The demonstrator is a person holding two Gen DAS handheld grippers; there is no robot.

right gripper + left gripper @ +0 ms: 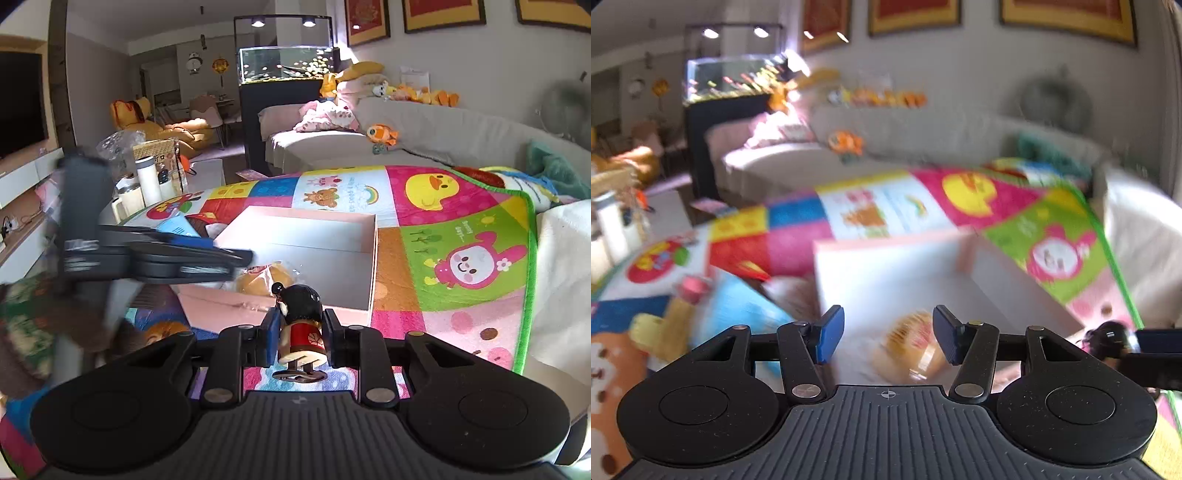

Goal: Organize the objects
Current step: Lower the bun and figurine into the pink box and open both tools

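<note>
A pale pink open box (310, 236) lies on the colourful play mat (461, 221); it also shows blurred in the left wrist view (923, 266). A wrapped orange bun (910, 347) lies inside the box near its front wall, also in the right wrist view (264, 278). My left gripper (888, 334) is open above the bun, not touching it. My right gripper (301, 332) is shut on a small doll (301, 325) with black hair and a red dress, held upright just in front of the box. The left gripper (159, 254) appears blurred at left in the right wrist view.
A blue packet (746, 306) and toys lie left of the box. A grey sofa (424, 133) with plush toys stands behind. Bottles and a bag (147, 181) crowd a low table at left. A fish tank (284, 66) stands further back.
</note>
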